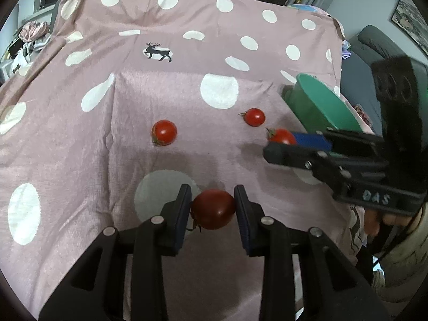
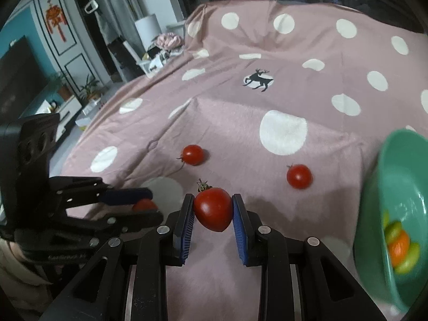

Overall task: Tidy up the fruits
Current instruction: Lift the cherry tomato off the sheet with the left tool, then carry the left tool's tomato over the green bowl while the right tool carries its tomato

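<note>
1. Pink cloth (image 1: 187, 93) with big white dots covers the whole work surface, wrinkly toward the back.
2. There's a little black reindeer print (image 1: 158, 52) on one of the dots, far side of the cloth.
3. Off to the back left, a pile of pinkish fabric (image 2: 169, 40) and some clutter.
4. Dark TV screen (image 2: 18, 80) on a teal wall, potted plants (image 2: 89, 88) near it.
5. Red hanging ornament (image 2: 54, 21) on a grey panelled door.
6. Framed picture (image 1: 410, 18) on the wall, grey sofa (image 1: 374, 42) below it.
</note>
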Demonstrator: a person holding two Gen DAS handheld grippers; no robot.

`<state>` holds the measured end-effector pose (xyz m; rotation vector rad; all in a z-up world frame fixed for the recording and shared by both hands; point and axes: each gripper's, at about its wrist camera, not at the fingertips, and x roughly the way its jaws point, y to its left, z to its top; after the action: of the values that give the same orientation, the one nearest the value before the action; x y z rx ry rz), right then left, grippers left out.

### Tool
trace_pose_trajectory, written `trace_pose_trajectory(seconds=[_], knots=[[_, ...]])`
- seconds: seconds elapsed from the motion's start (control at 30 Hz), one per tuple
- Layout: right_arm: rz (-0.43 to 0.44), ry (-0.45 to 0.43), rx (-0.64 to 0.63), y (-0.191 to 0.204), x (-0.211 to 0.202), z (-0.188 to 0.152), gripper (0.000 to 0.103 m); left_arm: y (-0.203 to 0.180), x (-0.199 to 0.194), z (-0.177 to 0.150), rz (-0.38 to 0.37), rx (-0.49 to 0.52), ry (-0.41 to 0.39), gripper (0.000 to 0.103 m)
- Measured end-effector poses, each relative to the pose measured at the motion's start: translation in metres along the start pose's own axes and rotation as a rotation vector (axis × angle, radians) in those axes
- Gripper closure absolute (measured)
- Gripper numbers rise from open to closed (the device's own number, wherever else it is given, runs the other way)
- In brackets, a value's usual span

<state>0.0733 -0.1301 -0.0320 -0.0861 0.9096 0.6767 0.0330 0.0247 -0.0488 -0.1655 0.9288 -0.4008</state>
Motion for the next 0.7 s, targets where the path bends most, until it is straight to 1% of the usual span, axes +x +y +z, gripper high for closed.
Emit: trace_pose_trajectory(seconds=[0.37,0.7], knots=[[0.022,-0.041,0.063,-0.002,-0.029,-0.029,0.073,-0.022,-0.013,0.006,0.0,0.038,-0.033,0.071],[0.0,-0.106,0.101,-0.019,-0.053,-0.033,0.073,-0.038,-0.015,0.031,-0.021,0.063,-0.072,0.071]])
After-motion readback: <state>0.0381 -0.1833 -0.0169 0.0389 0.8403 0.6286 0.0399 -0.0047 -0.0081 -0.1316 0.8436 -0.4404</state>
